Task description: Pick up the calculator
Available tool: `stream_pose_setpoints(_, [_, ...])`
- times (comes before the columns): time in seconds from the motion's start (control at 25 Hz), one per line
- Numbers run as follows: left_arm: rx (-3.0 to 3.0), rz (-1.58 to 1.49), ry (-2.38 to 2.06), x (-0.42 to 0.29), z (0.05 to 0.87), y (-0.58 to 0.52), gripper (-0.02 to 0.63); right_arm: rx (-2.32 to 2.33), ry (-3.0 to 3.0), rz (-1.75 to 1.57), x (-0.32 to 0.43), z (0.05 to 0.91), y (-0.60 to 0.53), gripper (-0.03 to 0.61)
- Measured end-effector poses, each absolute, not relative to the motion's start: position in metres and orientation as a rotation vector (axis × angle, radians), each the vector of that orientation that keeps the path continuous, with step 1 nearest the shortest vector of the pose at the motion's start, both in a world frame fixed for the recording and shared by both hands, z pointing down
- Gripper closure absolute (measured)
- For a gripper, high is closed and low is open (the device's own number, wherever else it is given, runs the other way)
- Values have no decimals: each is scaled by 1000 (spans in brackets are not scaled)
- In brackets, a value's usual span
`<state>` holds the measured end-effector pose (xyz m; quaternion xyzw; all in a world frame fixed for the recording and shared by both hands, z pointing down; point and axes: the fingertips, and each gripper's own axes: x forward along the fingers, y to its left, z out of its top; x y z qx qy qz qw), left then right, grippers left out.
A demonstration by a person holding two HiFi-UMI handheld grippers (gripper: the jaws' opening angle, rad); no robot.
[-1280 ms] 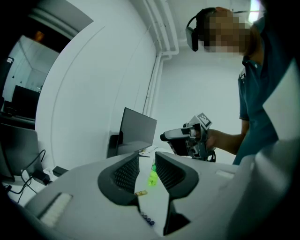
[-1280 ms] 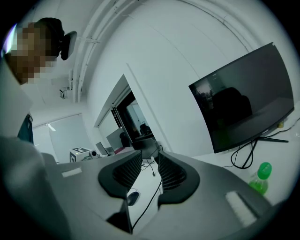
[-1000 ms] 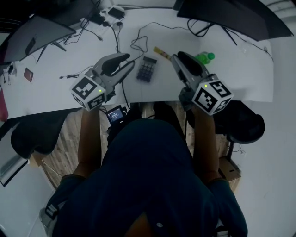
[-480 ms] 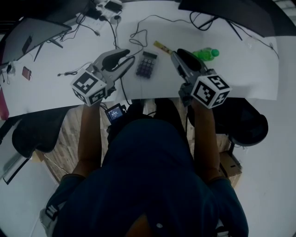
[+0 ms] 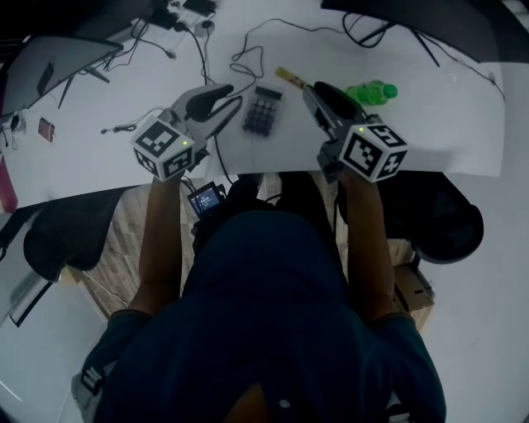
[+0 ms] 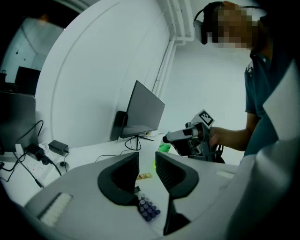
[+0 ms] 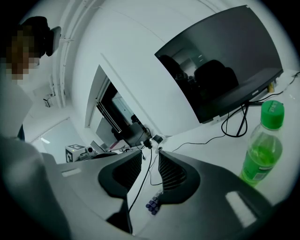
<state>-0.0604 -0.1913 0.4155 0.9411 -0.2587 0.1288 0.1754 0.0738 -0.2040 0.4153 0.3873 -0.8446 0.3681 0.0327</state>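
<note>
one calculator (image 5: pixel 264 112), one green bottle (image 5: pixel 372 92); two tools, left gripper (image 5: pixel 225 97) and right gripper (image 5: pixel 309 92), jaws together, empty.

A white table (image 5: pixel 99 165) is stretching across 12 o'clock, with a dark screen (image 5: pixel 58 58) sitting at 11. A black chair (image 5: pixel 58 240) is standing at 9 o'clock, next to the wooden floor (image 5: pixel 124 248).

- The calculator (image 5: pixel 264 111) lies on the table (image 5: pixel 99 165), between the left gripper (image 5: pixel 225 92) and the right gripper (image 5: pixel 309 91).
- A narrow strip (image 5: pixel 291 80) lies just behind it, to the right.
- A bottle (image 5: pixel 372 92) is right of the right gripper.
- Cables (image 5: pixel 245 59) run behind the calculator.
- Monitors (image 5: pixel 417 23) stand at the far edge.
</note>
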Motion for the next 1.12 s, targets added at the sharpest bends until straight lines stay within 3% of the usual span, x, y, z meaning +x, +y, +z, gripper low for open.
stream_pose_setpoints(1.12, [2515, 401, -658, -54, 481, -206, 508, 1181, -2514, 1370, 58, 466, -220, 482])
